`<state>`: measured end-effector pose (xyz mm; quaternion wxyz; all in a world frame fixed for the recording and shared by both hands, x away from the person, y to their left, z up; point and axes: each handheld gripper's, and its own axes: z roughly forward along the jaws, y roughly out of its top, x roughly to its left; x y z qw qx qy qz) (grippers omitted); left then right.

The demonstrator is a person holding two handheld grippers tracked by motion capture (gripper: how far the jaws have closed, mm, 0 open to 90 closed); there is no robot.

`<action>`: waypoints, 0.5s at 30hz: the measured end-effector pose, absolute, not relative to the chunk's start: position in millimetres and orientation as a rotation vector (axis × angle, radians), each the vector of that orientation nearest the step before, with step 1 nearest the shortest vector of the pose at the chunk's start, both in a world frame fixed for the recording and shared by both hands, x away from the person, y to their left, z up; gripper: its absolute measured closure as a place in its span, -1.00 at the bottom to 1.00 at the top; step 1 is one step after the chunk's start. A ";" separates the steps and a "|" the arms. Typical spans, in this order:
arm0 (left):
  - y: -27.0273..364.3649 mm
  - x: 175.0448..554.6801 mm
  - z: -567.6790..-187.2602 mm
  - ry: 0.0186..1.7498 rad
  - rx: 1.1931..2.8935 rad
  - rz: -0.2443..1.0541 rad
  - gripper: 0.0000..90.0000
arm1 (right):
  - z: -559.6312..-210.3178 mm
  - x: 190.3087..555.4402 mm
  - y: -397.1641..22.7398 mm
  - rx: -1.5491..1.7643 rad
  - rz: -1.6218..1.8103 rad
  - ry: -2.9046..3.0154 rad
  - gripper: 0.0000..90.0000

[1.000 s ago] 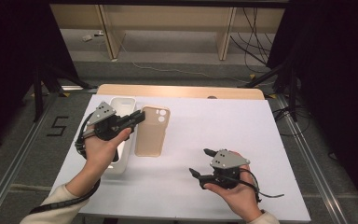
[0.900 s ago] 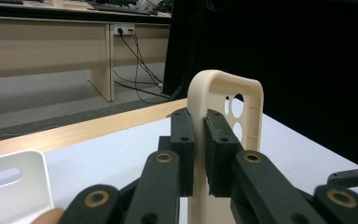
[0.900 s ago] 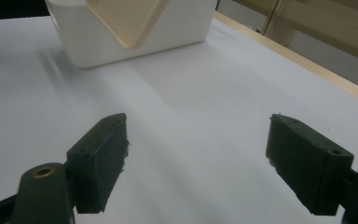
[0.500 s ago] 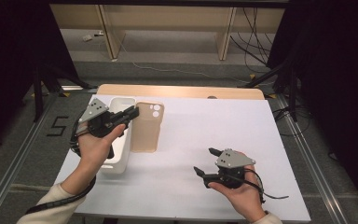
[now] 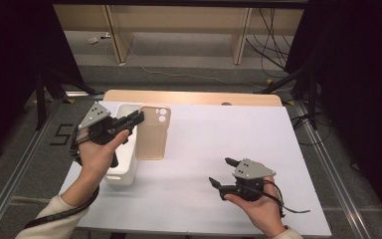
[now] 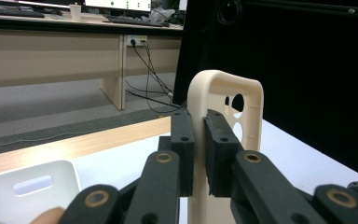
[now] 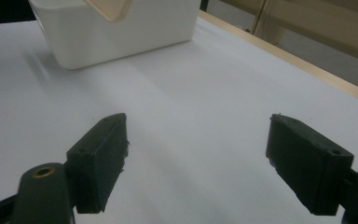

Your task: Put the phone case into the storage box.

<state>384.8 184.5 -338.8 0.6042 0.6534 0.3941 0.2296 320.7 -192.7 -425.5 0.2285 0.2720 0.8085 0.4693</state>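
A cream phone case [image 5: 152,132] hangs in the air beside a white bin [image 5: 124,164], held by its left edge in my left gripper [image 5: 138,118]. In the left gripper view the two black pads press on the case's rim [image 6: 200,116], and the case [image 6: 242,112] stands upright with its camera holes showing. My right gripper [image 5: 222,173] rests low over the white table at the front right, jaws wide apart with nothing between them. The right gripper view has the bin [image 7: 121,32] ahead and a corner of the case [image 7: 112,8] above it.
The white table sheet [image 5: 219,139] spreads between the two hands. A wooden strip [image 5: 194,97] runs along its far edge. Metal rails flank the table, and desk legs with cables stand on the floor beyond.
My left gripper has carried the phone case a little leftward and away, toward the white bin. The right gripper has barely shifted.
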 end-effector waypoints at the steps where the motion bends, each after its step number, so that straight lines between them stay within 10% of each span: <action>1: 185.4 385.0 -338.4 0.910 1.514 0.534 0.84 | -425.8 320.6 -193.2 0.754 1.290 2.224 -0.51; 15: 197.1 385.5 -332.3 0.926 1.482 0.550 0.84 | -425.9 320.2 -197.6 0.769 1.292 2.214 -0.52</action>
